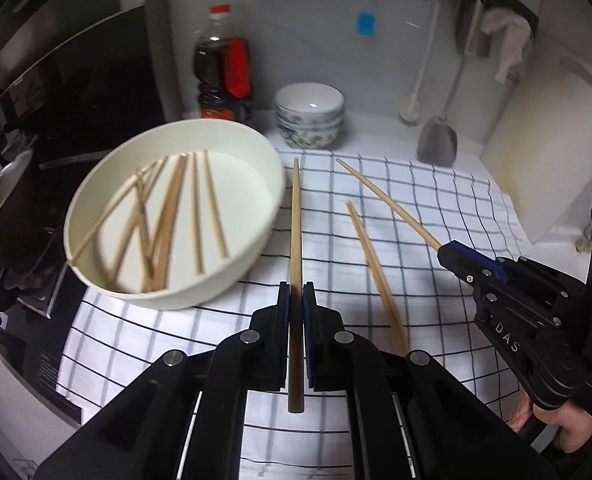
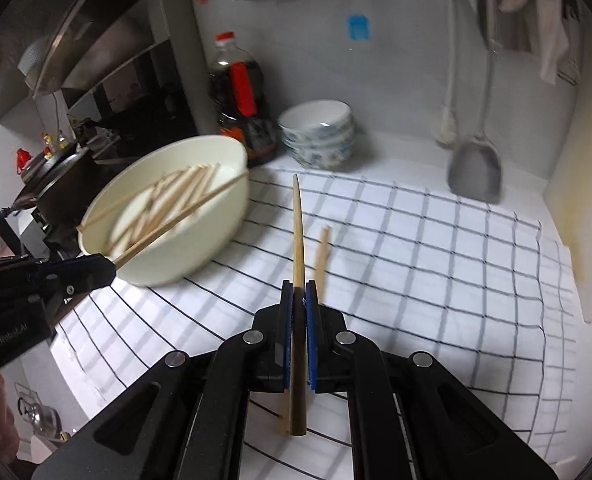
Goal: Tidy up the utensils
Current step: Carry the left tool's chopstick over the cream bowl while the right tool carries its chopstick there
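A cream round bowl holds several wooden chopsticks on a white checked cloth; it also shows in the right wrist view. My left gripper is shut on a chopstick that points forward beside the bowl's right rim. My right gripper is shut on another chopstick, held above the cloth; it shows at the right of the left wrist view with its chopstick. One loose chopstick lies on the cloth between the grippers, also in the right wrist view.
A dark sauce bottle and stacked patterned bowls stand at the back. A metal spatula and a brush hang by the wall. A cutting board leans at the right. A stove with a pan is left.
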